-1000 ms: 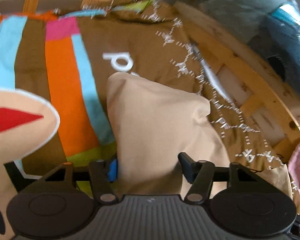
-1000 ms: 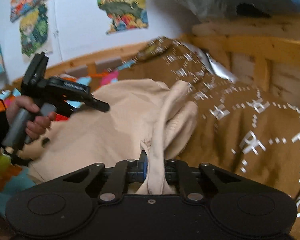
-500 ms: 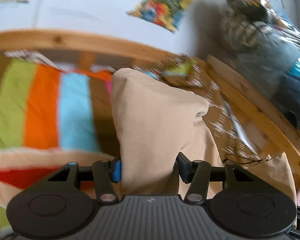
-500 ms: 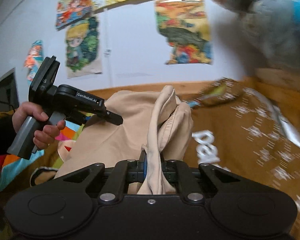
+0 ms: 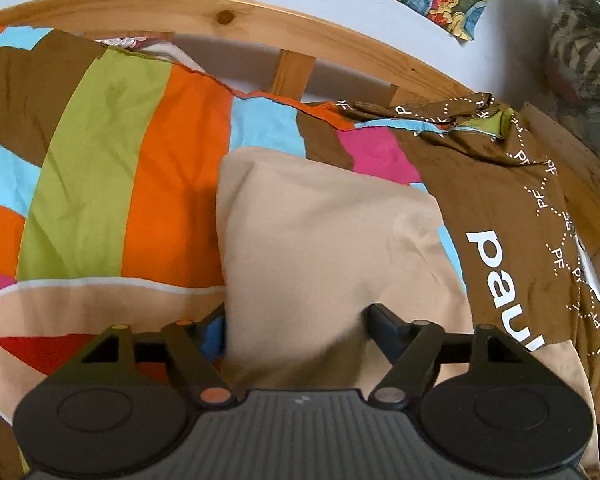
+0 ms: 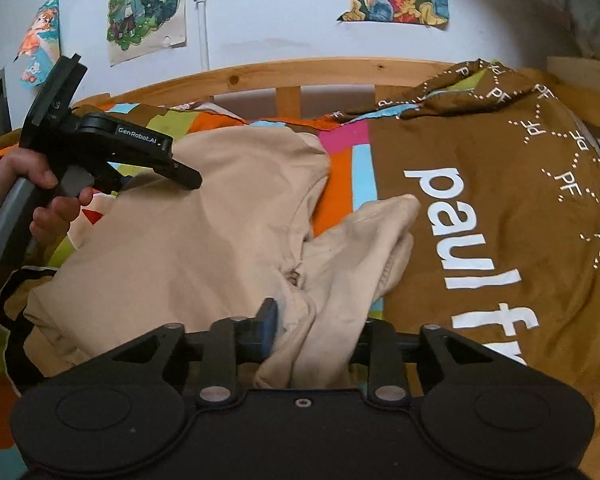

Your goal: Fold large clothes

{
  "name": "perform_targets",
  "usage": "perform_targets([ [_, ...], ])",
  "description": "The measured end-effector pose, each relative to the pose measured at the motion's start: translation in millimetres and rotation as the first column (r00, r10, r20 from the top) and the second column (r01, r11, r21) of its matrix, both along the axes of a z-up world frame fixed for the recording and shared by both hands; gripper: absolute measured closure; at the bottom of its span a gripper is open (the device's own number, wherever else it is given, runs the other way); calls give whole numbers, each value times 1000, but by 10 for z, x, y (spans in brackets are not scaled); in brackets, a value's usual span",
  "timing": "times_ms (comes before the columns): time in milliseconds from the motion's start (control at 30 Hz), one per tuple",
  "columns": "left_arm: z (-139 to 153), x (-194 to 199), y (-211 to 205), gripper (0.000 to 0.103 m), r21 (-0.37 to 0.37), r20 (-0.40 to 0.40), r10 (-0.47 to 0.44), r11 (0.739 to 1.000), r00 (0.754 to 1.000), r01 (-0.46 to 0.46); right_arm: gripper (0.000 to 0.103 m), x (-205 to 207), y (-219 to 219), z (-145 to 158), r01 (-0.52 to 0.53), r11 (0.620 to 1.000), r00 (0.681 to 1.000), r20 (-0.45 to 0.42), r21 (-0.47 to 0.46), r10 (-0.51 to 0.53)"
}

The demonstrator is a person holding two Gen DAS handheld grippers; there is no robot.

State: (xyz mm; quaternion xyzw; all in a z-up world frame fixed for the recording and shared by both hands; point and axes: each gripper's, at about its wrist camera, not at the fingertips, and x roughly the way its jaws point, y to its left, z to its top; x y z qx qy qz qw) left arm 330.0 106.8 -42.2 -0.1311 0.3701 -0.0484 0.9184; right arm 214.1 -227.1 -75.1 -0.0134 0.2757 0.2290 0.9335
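A large beige garment (image 5: 320, 240) lies spread on the striped bedspread (image 5: 140, 160). My left gripper (image 5: 298, 328) is open wide, and a broad fold of the cloth fills the gap between its fingers. In the right wrist view the same garment (image 6: 200, 240) lies flat, with a bunched, sleeve-like part (image 6: 372, 240) reaching forward. My right gripper (image 6: 316, 320) is open and that bunched cloth rests loose between its fingers. The left gripper (image 6: 188, 178), held by a hand (image 6: 40, 184), hovers over the garment's far left side.
The brown "paul frank" part of the bedspread (image 6: 480, 200) covers the right side. A wooden bed rail (image 6: 300, 72) runs along the back under a white wall with posters (image 6: 144, 4). A plastic-wrapped bundle (image 5: 580, 40) sits at the top right.
My right gripper has opened and let go of the bunched cloth, which has dropped onto the bed. Both grippers have come down from the raised position. The left fingers keep the same width.
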Motion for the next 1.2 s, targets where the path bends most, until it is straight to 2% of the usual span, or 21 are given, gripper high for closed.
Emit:
perform_targets([
  [100, 21, -77, 17, 21, 1, -9, 29, 1000, 1000, -29, 69, -43, -37, -13, 5, 1000, 1000, -4, 6, -5],
  [167, 84, -159, 17, 15, 11, -7, 47, 999, 999, -47, 57, -112, -51, -3, 16, 1000, 1000, 9, 0, -16],
  [267, 210, -334, 0, 5, 17, 20, 66, 998, 998, -67, 50, -169, -122, 43, 34, 999, 999, 21, 6, -34],
  [433, 405, -717, -112, 1, 55, 46, 65, 996, 997, -67, 43, -308, -263, 216, 85, 996, 994, 68, 29, -87],
  [733, 825, -1642, -391, 1, 142, 150, 40, 988, 988, -62, 25, -771, -387, 709, 82, 989, 964, 242, 126, -110],
  [900, 1006, -2121, -479, 1, 148, 197, 56, 985, 979, -86, 19, -1040, -400, 932, 40, 988, 947, 308, 152, -85],
  [1200, 1170, -2906, -511, 1, 134, 247, 112, 980, 963, -148, 4, -1560, -490, 1206, 40, 979, 936, 336, 198, -106],
])
